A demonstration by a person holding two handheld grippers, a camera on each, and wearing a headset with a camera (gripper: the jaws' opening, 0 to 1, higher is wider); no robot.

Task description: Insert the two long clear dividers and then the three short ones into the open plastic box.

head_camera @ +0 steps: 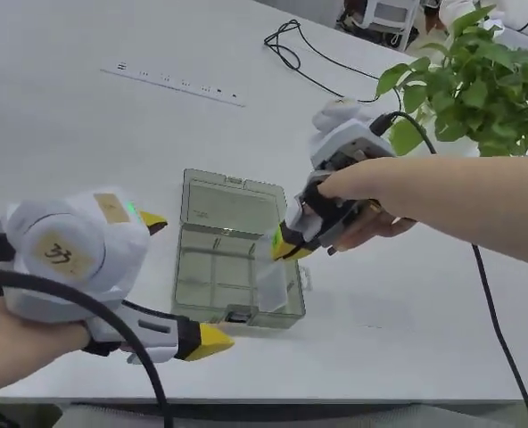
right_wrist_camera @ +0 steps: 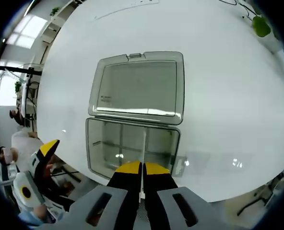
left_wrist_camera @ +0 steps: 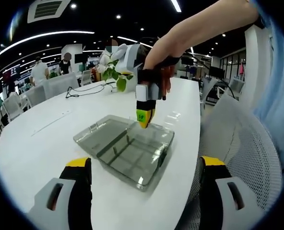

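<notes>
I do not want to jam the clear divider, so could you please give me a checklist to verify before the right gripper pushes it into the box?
1. Lid of the box open and lying flat behind it: ok.
2. Right gripper has its jaws shut on the divider: ok.
3. Divider hanging over the box base, roughly upright: ok.
4. Divider lined up to seat properly: cannot tell, too fine to see.
5. Box steadied against sliding: not ok, the left gripper is open near the box and holds nothing.
</notes>
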